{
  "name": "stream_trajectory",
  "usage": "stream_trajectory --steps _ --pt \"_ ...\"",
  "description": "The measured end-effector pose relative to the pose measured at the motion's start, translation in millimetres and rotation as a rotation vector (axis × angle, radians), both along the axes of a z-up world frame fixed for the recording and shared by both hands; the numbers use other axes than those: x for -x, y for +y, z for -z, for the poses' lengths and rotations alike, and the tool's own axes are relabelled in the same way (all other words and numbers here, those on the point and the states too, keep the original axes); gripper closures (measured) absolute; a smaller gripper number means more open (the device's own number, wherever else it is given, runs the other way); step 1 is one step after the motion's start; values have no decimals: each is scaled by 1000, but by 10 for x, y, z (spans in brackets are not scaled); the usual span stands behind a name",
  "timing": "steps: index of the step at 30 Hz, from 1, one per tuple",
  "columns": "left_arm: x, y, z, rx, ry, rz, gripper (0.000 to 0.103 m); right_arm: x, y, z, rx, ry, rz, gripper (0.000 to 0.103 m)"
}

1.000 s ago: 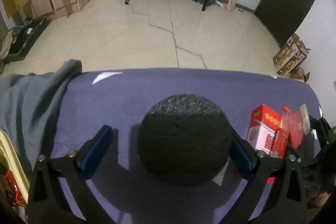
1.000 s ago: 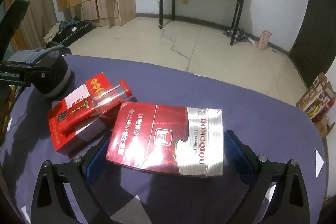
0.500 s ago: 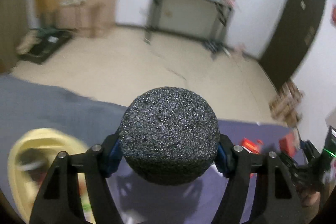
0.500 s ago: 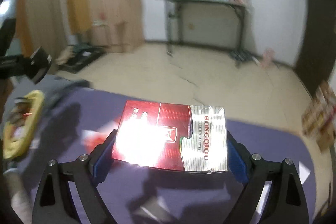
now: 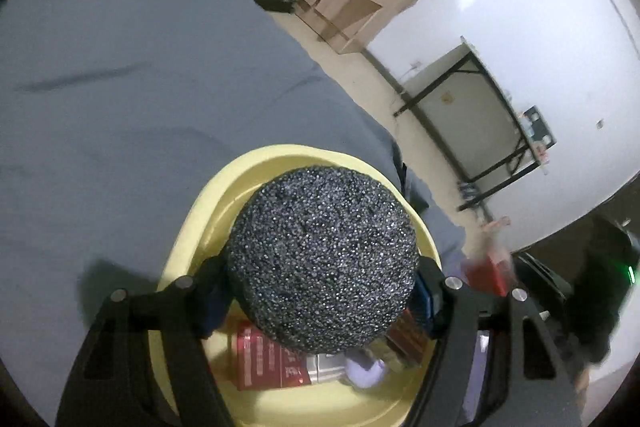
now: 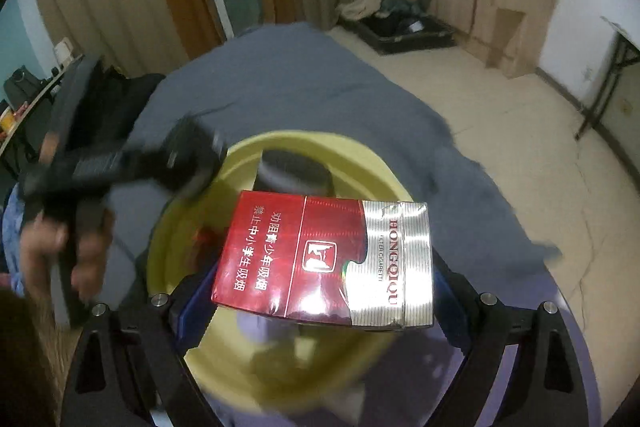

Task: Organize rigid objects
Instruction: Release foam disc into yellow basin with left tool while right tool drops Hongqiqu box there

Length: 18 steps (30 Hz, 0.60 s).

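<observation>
My left gripper [image 5: 320,295] is shut on a black foam ball [image 5: 322,259] and holds it over a yellow basin [image 5: 224,187]. Red boxes [image 5: 268,363] lie in the basin under the ball. My right gripper [image 6: 320,291] is shut on a red and silver cigarette pack [image 6: 326,259], held flat over the same yellow basin [image 6: 360,159]. In the right wrist view the left gripper [image 6: 180,155] shows blurred at the basin's left rim, with the black ball [image 6: 294,175] over the basin.
A grey cloth [image 5: 120,67] covers the surface around the basin and shows in the right wrist view [image 6: 320,83] too. A person's hand [image 6: 64,247] holds the left gripper. A black folding table [image 5: 480,115] stands by the white wall.
Both grippers closed on their objects, lifted them off the purple table and swung left. They now hang over the yellow basin on the grey cloth.
</observation>
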State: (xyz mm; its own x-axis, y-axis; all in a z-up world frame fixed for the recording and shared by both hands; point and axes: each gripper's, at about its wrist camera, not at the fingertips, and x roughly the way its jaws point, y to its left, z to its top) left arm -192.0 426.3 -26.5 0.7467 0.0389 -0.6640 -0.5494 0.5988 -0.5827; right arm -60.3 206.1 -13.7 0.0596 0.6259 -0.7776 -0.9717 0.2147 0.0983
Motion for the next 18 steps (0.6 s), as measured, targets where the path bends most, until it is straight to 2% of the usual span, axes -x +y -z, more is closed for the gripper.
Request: stream_trajectory --steps 1,3,6,8,9,11,12,14,15,16,18 --pt "4 52 58 23 -19 7 31 -64 169 50 28 37 7 11" --pt "-25 72 157 44 -30 34 31 -133 333 186 99 53 25 11" --pt "-147 32 298 51 4 96 30 -237 339 288 149 64 49 11" --pt "-192 -5 348 35 48 105 29 -248 344 318 159 62 52 11" --pt "-189 -10 341 31 48 107 28 -259 352 345 162 65 50 11" --pt "-195 -13 314 31 47 114 13 -273 396 362 162 84 28 10" --pt "-181 -8 296 32 38 109 13 -251 404 369 167 80 12 9" --pt "-49 53 224 35 -22 72 12 -203 365 350 161 42 -14 1" --pt "50 80 158 33 -63 35 9 -293 444 220 111 40 -20 1" --pt "153 95 90 33 -105 -1 0 -293 444 220 111 40 -20 1" --pt "303 76 -94 7 -186 -60 0 -310 259 -37 41 47 -11 1"
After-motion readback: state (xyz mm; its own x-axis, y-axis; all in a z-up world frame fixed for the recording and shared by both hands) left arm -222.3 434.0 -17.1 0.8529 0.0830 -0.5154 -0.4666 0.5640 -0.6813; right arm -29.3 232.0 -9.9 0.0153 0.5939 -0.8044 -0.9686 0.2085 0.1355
